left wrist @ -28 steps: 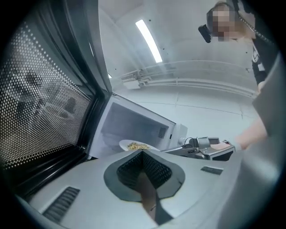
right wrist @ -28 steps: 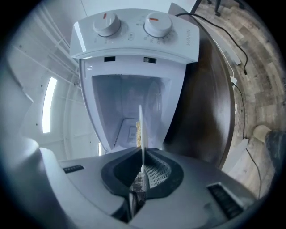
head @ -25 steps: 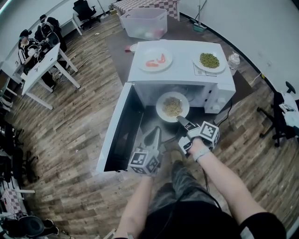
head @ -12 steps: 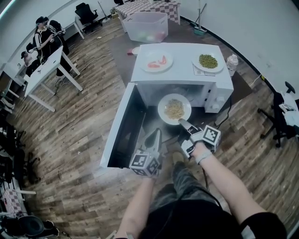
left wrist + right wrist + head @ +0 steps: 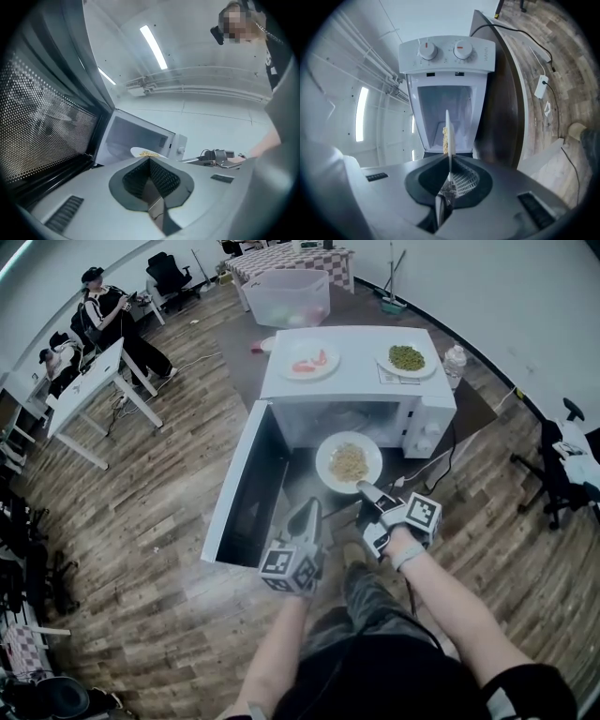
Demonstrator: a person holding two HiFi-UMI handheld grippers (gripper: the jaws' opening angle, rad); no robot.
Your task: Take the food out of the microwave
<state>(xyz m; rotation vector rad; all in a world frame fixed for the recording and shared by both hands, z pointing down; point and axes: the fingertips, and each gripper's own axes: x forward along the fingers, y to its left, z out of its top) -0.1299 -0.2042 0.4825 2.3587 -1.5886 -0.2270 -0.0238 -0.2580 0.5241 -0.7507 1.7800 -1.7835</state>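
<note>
The white microwave [image 5: 361,388] stands with its door [image 5: 246,486] swung open to the left. A white plate of noodles [image 5: 349,462] hangs level just outside the oven's mouth. My right gripper [image 5: 362,488] is shut on its near rim. In the right gripper view the plate [image 5: 449,133] shows edge-on, pinched between the jaws of the right gripper [image 5: 448,164], with the microwave [image 5: 446,56] behind it. My left gripper [image 5: 307,512] hovers to the plate's left, in front of the open door, shut and holding nothing. In its own view the left gripper [image 5: 150,161] points at the plate [image 5: 146,153].
Two plates sit on the microwave's top, one with red food [image 5: 307,360], one with green peas [image 5: 407,358]. A water bottle [image 5: 454,362] stands by its right corner. A clear plastic bin [image 5: 286,296] lies behind. People sit at a white desk [image 5: 89,381] far left.
The noodle plate has come out of the oven towards me, carried by the right gripper. Both grippers have drawn back a little.
</note>
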